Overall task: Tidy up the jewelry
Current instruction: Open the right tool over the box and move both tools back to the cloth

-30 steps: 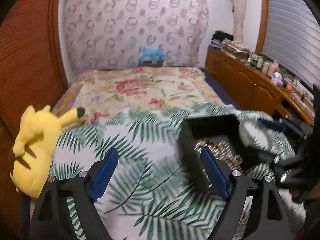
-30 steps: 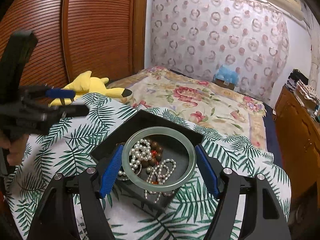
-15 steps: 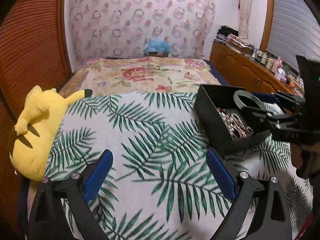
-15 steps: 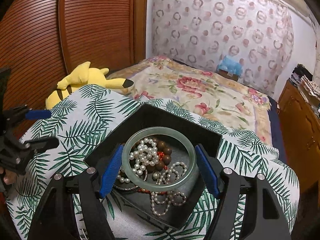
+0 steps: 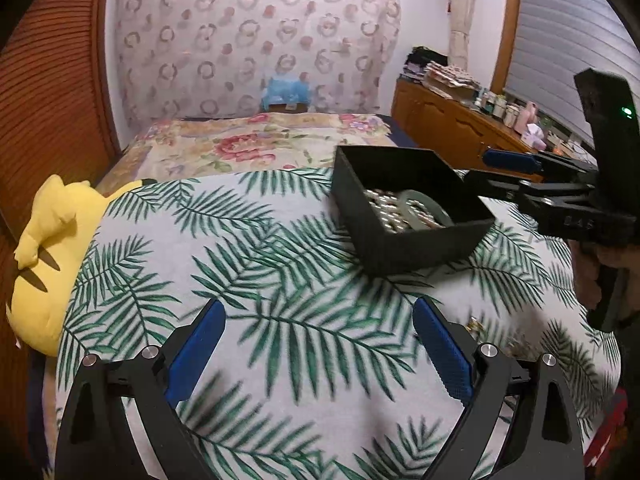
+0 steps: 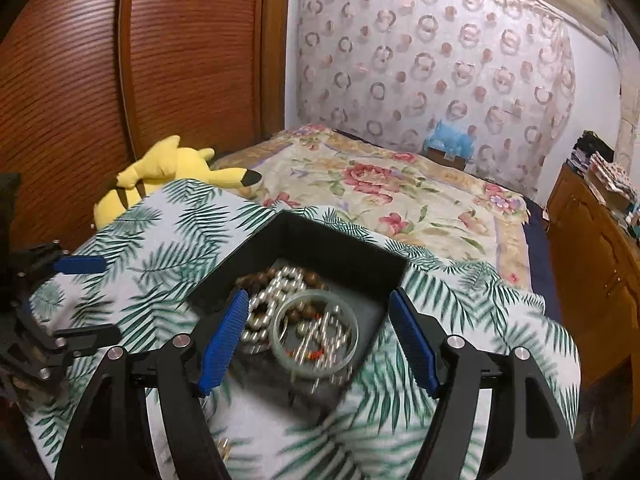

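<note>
the left gripper (image 5: 318,354) hangs over bare leaf-print cloth (image 5: 280,280), its jaws wide and just having opened further, with nothing between them. the right gripper (image 6: 320,336) has its jaws apart too; the bangle (image 6: 315,329) lies loose in the gap between the blue pads, touching neither of them.

just past the right gripper's tips sits the one black box (image 6: 340,252), square, open-topped and flat on the cloth, one corner turned toward the right camera and another pointing away toward the bed. with equal sides it has no long axis to speak of. from the left view the box (image 5: 404,208) stands up and to the right of the left gripper, well apart from it, and the right gripper (image 5: 504,170) reaches in over its far right rim.

inside the box: one pale green bangle lying flat, pearl beads (image 6: 276,292), brown beads (image 6: 312,280); the strands are tangled and blurred, so i cannot count them. small pieces on the cloth near the cloth's right edge (image 5: 476,326) are too small to name.

one yellow plush (image 5: 44,248) lies at the cloth's left edge. behind it, a floral bedspread (image 6: 384,188), one blue plush (image 6: 450,140) against the patterned curtain (image 6: 432,56), and a cluttered wooden dresser (image 5: 452,124) at the right.
</note>
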Available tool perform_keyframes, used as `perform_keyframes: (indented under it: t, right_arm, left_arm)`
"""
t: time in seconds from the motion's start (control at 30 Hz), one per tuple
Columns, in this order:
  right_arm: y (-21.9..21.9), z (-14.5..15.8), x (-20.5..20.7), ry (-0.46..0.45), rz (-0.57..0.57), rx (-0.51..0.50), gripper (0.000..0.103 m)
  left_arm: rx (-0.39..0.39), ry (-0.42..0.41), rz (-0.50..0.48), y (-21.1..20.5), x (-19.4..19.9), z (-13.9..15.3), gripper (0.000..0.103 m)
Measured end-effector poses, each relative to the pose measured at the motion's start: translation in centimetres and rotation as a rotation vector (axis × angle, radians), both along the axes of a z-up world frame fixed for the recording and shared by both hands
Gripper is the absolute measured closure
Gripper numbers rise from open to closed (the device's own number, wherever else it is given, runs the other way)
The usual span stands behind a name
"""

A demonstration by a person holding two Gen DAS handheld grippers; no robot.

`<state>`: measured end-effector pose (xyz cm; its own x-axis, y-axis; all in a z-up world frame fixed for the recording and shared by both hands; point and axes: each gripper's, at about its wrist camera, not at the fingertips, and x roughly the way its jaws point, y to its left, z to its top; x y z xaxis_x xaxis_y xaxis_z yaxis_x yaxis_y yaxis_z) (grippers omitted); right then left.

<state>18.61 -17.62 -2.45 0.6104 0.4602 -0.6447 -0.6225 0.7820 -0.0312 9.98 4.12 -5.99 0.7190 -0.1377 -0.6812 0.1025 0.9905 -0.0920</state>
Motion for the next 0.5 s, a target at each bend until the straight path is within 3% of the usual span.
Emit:
perform_keyframes:
  t: [0.27,0.5]
  right_arm:
    - [-3.8,-2.2,-7.6,0.060,0.063,0.026,0.028]
    - [-3.8,-5.9,-10.7,0.140,0.118,-0.017,0.028]
  left_arm:
    - [-0.001,0.000,-0.047,-2.4,-2.8,-0.7,0.012]
    - [0.003,0.021,-0.079,-3.8,-4.1,-1.5,0.012]
